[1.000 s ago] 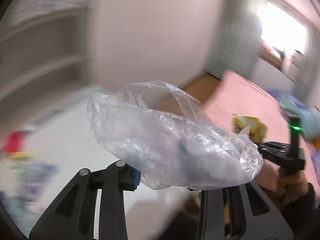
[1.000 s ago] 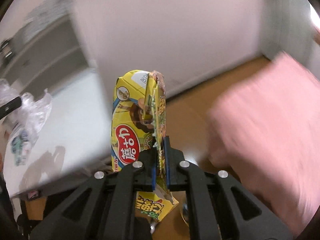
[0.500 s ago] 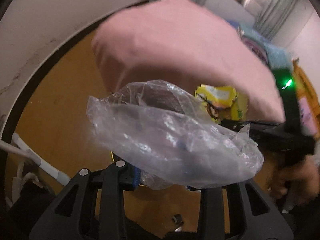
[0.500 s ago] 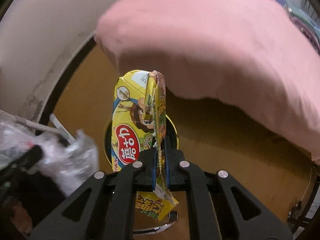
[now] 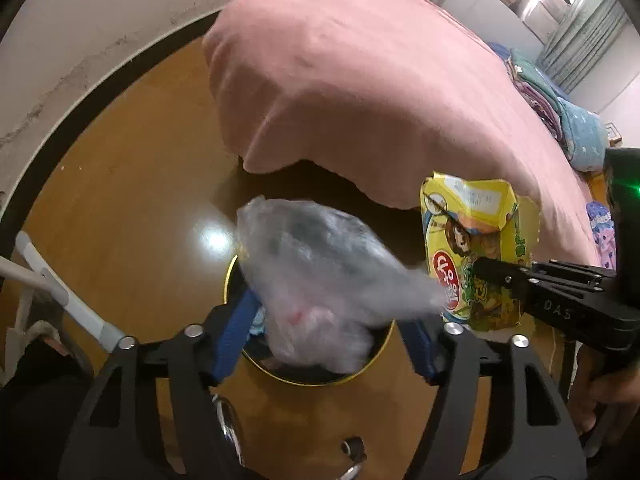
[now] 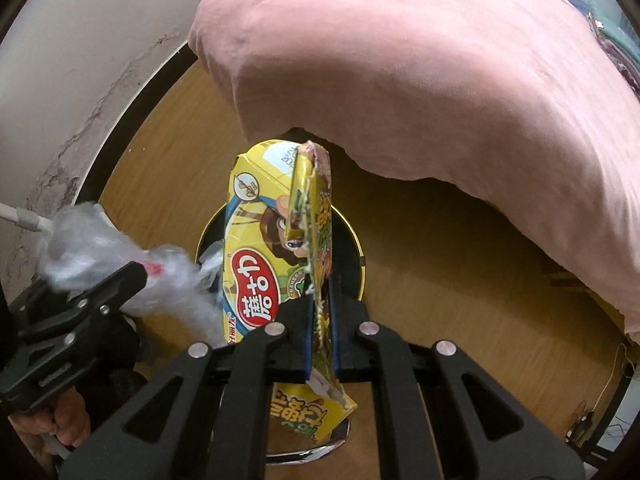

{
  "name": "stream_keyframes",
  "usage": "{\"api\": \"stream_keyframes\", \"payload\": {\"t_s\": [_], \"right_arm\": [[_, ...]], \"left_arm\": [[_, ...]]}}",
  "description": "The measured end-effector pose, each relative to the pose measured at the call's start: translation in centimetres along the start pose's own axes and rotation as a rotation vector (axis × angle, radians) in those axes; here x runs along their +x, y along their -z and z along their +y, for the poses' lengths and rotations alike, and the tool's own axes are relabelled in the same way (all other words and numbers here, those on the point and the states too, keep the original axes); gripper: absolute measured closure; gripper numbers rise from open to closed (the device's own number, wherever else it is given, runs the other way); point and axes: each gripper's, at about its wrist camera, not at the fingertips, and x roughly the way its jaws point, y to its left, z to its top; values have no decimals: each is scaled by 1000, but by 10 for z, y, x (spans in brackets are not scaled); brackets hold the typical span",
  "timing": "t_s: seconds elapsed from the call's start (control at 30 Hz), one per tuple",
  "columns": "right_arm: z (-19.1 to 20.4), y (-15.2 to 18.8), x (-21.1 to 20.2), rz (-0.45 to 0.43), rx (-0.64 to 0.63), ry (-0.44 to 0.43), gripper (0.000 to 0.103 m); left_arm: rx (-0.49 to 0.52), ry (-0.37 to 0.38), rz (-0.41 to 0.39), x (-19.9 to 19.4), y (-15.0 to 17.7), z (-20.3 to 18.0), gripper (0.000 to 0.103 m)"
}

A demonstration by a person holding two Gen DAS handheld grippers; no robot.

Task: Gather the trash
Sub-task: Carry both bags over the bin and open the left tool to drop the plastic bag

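Spreads the jaws of the left hand-held gripper, narrow a second ago, now opening with the clear, crinkled plastic bag loose between the blue pads. Shows that bag blurred at lower centre of the left view, no longer pinched, right over the round bin with a yellow rim and dark inside. Reads as a release: first piece of trash probably dropping in.

Keeps the right hand-held gripper clamped as before, pads tight on a torn flap of the yellow printed cardboard snack carton, at centre of the right view and above the same bin. Leaves that carton as the likely next drop.

Swings both views down from wall and shelving a second ago to the floor.

Materials: thin, glossy, shapeless film, light enough to drift or cling to a pad; stiff, creased card with ragged glued edges, flattened at the grip. Smooth, shiny wooden floor around the bin, with a bright glare spot. Soft, matte pink blanket bulging across the upper right, overhanging the bed edge close behind the bin.
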Motion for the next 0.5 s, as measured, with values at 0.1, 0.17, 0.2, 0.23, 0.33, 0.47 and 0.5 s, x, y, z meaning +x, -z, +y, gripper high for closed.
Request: {"api": "stream_keyframes", "payload": {"t_s": [0.1,0.17,0.2,0.23,0.33,0.47,0.5], "right_arm": [[2,1,5,16,8,-4,96],[3,2,6,21,9,-14,96],[5,-2,10,22,9,-17,96],[6,-3,11,22,9,-21,96],[7,-4,13,21,15,-33,96],[6,-5,15,22,23,-42,96],[6,-6,14,21,22,-41,96]], "left_arm": [[-6,-9,-7,-4,-2,0,28],[-21,-6,-12,-7,-1,4,25],[-31,-2,-18,-9,-1,6,23],[-37,0,-22,-12,2,7,22],[-52,9,-36,-16,4,10,18],[-65,11,-35,-17,7,14,15],[-67,13,-33,-16,7,14,14]]}}
